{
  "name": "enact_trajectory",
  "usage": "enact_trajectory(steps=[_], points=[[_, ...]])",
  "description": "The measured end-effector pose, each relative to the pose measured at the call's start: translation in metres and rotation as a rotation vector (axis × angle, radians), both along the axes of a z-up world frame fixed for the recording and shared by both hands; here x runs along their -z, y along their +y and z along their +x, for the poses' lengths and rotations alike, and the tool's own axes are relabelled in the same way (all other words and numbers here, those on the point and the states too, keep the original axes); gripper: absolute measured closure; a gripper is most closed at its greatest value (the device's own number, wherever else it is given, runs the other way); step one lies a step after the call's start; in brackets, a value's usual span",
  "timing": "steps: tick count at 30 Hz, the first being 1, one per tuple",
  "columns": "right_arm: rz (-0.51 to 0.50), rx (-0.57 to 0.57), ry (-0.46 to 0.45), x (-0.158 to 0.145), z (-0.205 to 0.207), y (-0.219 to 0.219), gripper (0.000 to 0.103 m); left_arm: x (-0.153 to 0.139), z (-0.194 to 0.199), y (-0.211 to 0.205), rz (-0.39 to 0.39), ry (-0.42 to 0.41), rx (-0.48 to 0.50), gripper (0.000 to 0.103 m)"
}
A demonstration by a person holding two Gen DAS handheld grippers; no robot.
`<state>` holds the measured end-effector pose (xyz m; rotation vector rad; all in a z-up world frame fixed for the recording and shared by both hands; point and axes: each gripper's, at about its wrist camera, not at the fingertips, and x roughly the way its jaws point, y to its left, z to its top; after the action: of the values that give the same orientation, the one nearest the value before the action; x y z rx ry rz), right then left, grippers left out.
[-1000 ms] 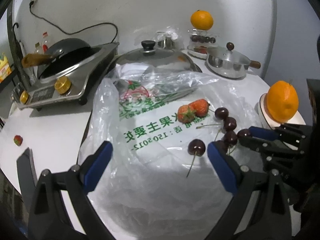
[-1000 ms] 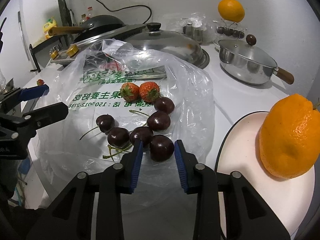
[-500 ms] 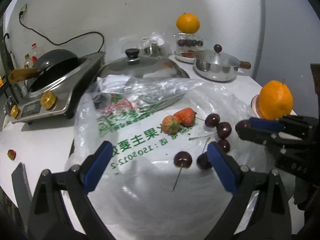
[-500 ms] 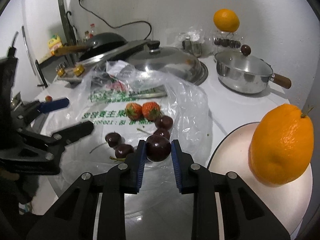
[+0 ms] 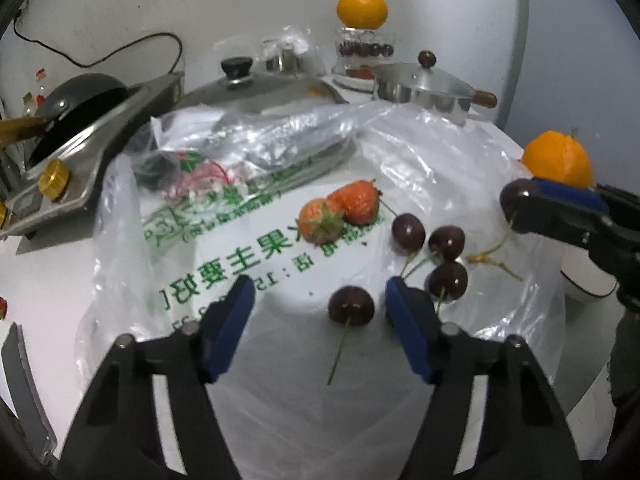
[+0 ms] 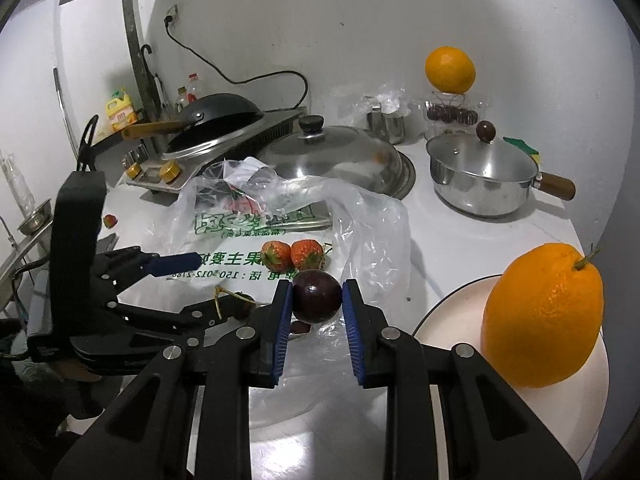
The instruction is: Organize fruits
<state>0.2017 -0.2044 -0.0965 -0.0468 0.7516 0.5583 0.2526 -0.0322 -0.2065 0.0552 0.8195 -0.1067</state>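
On a flattened clear plastic bag [image 5: 200,240] with green print lie two strawberries [image 5: 340,212] and several dark cherries [image 5: 408,230]. My left gripper [image 5: 318,292] is low over the bag and its jaws are closing. One stemmed cherry [image 5: 351,305] lies between them, nearer the right finger, and neither pad presses on it. My right gripper [image 6: 316,300] is shut on another cherry [image 6: 317,297] and holds it above the bag's right side. An orange [image 6: 544,316] stands on a white plate [image 6: 448,320] to its right.
Behind the bag are a large domed pan lid [image 6: 332,156], a steel saucepan [image 6: 480,184] with a wooden handle, and a stove with a black wok [image 6: 216,116]. Another orange [image 6: 450,70] sits on a clear box of cherries. A loose strawberry [image 6: 110,221] lies at the far left.
My left gripper dropped closer to the bag and its jaws narrowed around the stemmed cherry. My right gripper lifted its cherry off the bag.
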Motion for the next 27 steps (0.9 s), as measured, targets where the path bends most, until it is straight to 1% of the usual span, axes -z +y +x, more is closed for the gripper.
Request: enact_trajectory(steps=[6, 8, 10, 17, 20, 22, 23, 24, 25, 26, 27], points=[[-0.033, 0.015, 0.035, 0.016, 0.002, -0.003, 0.076, 0.005, 0.001, -0.003, 0.007, 0.014, 0.005, 0.037], [-0.042, 0.019, 0.052, 0.022, 0.002, -0.005, 0.076, 0.006, 0.002, -0.004, 0.009, 0.014, 0.007, 0.040], [-0.051, 0.013, 0.070, 0.028, 0.003, -0.005, 0.076, 0.007, 0.003, -0.004, 0.008, 0.021, 0.010, 0.047], [-0.089, -0.033, 0.087, 0.036, -0.003, 0.001, 0.076, 0.009, 0.007, 0.000, -0.026, 0.045, 0.014, 0.049], [-0.121, -0.050, 0.083, 0.038, -0.006, 0.007, 0.076, 0.009, 0.009, 0.002, -0.059, 0.059, 0.018, 0.054], [-0.139, -0.059, 0.083, 0.039, -0.008, 0.009, 0.076, 0.010, 0.009, 0.004, -0.083, 0.066, 0.028, 0.060], [-0.149, -0.063, 0.082, 0.039, -0.009, 0.010, 0.074, 0.010, 0.009, 0.004, -0.095, 0.070, 0.032, 0.062], [-0.153, -0.067, 0.080, 0.039, -0.009, 0.010, 0.067, 0.010, 0.009, 0.004, -0.105, 0.071, 0.038, 0.066], [-0.159, -0.074, 0.074, 0.039, -0.011, 0.011, 0.063, 0.010, 0.008, 0.003, -0.107, 0.070, 0.043, 0.068], [-0.163, -0.081, 0.066, 0.038, -0.013, 0.012, 0.060, 0.010, 0.008, 0.002, -0.107, 0.070, 0.047, 0.068], [-0.176, -0.088, 0.052, 0.037, -0.015, 0.013, 0.060, 0.010, 0.007, 0.002, -0.111, 0.070, 0.051, 0.070]])
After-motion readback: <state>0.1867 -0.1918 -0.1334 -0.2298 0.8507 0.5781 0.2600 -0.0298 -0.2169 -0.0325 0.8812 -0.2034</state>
